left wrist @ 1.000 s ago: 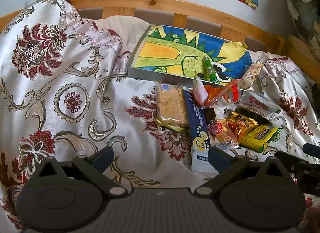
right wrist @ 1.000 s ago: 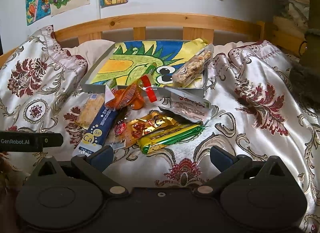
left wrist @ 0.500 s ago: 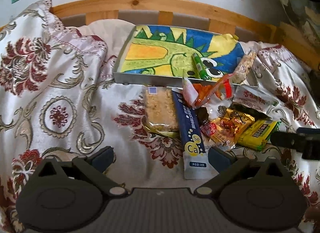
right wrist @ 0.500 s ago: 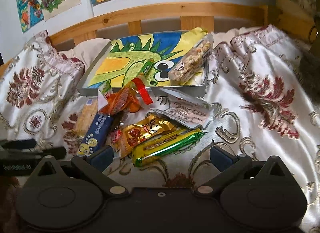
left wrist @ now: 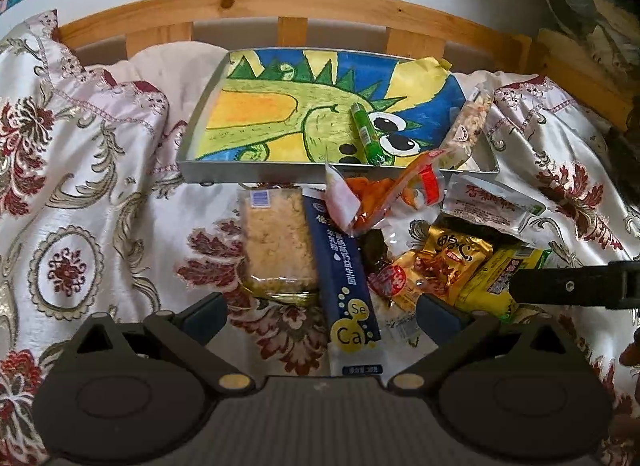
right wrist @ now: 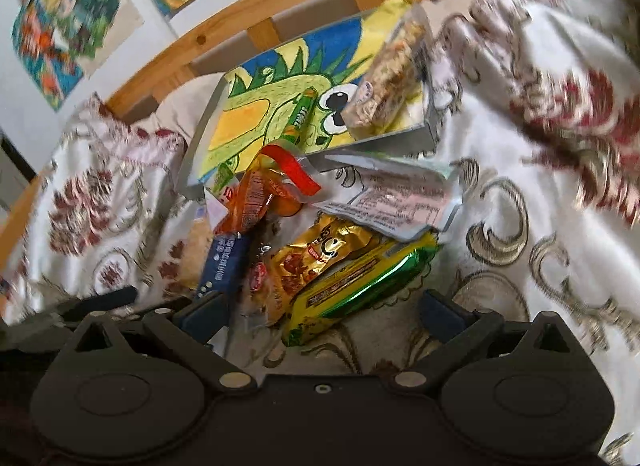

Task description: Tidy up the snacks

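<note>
Both sets of jaws stand wide and hold nothing. We read the step in hand as picking one snack off the pile on the bed.

Nearest: the right gripper (right wrist: 320, 310) sits low over the near end of the pile, its jaws straddling the green-yellow bar (right wrist: 360, 286), with the gold packet (right wrist: 316, 258) just beside it on the left. The right view is blurred, so contact cannot be told. The left gripper (left wrist: 320, 314) frames the blue stick pack (left wrist: 344, 266), with the crumbly bar (left wrist: 276, 242) touching its left edge.

To do it well, we judge: close on the bar across its short width and lift straight up, since the gold packet overlaps it and may drag along. Foil is slippery, so grip mid-length.

Middle: orange packet (left wrist: 372, 201) and white sachet (left wrist: 492, 201) lie heaped against the tray's near wall.

Far: the tray (left wrist: 256, 173), lined with a dinosaur drawing, already holds a green tube (left wrist: 366, 133) and a clear-wrapped cereal bar (left wrist: 468, 129) leaning on its right rim. Its left half is open room. The raised wall must be cleared on entry. The wooden headboard (left wrist: 280, 5) bounds the far side; the quilt (left wrist: 88, 185) is soft and rumpled.
</note>
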